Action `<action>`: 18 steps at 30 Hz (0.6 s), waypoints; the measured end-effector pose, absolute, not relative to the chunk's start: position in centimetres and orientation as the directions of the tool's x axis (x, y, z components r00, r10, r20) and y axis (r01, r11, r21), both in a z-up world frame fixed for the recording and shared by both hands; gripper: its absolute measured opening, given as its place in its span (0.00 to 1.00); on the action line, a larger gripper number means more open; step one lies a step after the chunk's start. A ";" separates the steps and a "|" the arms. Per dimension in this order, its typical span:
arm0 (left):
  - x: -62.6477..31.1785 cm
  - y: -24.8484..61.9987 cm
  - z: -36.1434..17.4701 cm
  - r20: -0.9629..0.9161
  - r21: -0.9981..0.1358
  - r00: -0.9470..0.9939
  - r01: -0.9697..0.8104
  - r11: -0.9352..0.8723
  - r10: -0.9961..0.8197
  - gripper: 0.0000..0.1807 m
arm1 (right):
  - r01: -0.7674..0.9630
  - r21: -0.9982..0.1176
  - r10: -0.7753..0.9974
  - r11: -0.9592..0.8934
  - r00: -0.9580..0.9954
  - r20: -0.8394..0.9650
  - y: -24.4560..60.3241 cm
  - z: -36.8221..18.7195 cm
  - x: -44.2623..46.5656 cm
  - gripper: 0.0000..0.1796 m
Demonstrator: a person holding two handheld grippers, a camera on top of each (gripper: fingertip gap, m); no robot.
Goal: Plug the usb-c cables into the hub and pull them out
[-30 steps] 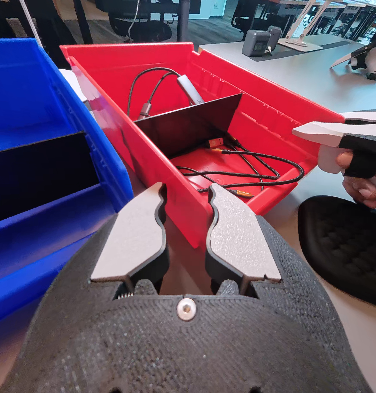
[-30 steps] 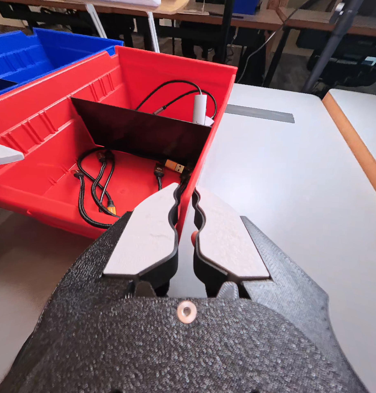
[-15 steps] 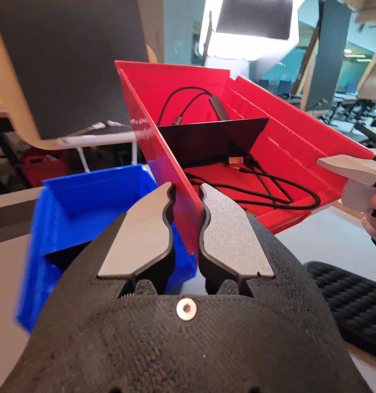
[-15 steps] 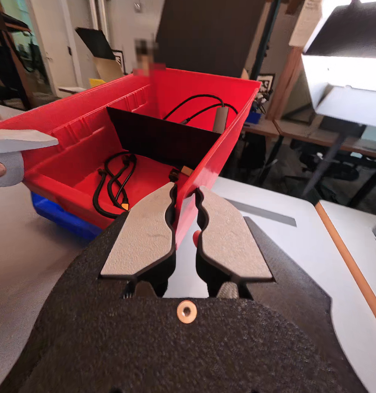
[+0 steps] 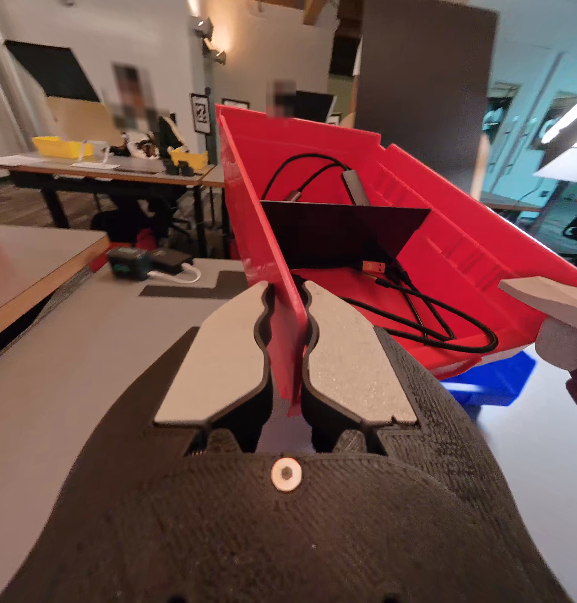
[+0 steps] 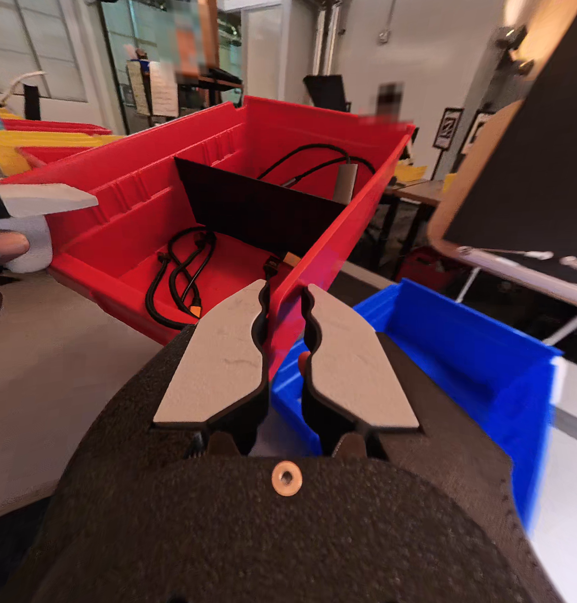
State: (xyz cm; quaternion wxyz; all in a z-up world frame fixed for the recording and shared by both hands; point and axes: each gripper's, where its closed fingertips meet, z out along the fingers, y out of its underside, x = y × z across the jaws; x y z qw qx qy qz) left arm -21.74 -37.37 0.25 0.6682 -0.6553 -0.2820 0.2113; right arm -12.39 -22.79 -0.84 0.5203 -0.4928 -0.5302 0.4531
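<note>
**Red bin held up by both side walls, cables and hub riding inside**

I have the red bin (image 5: 460,228) clear of the table, one tong on each long wall, so the load is balanced and the contents stay put while I carry it. Below and to the right of it sits the blue bin (image 6: 469,352), resting on the grey table (image 5: 84,326) — from these views I judge the red one is passing over it.

My left gripper (image 5: 287,290) is closed narrow on the left wall near its front corner; the red plastic runs straight down between the pads. My right gripper (image 6: 285,288) pinches the right wall the same way, its jaws narrow with the wall's edge between them.

A black divider (image 6: 257,208) splits the bin across. Behind it, in the far compartment, the grey hub (image 6: 345,182) stands upright against the right wall, its own lead looping back. In the near compartment the black braided usb-c cables (image 5: 443,323) lie coiled on the floor, orange-tipped plugs showing. Nothing is plugged in yet. I reckon the bin must be set down flat before either tong is free for a plug.
</note>
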 end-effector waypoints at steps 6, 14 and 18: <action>-26.4 -41.4 -6.4 0.100 -0.982 0.717 0.184 -0.048 0.690 0.07 | 0.185 -0.978 0.994 0.101 -0.047 0.094 -27.4 -9.4 -16.0 0.12; -27.0 -37.8 -15.0 0.114 -0.930 0.755 0.310 -0.198 0.645 0.06 | 0.332 -0.928 0.984 0.170 0.001 0.181 -24.6 -15.3 -14.3 0.12; -23.3 -34.4 -15.9 0.026 -0.903 0.905 0.203 -0.378 0.425 0.12 | 0.366 -0.921 0.990 0.137 -0.074 0.118 -22.2 -15.4 -10.6 0.21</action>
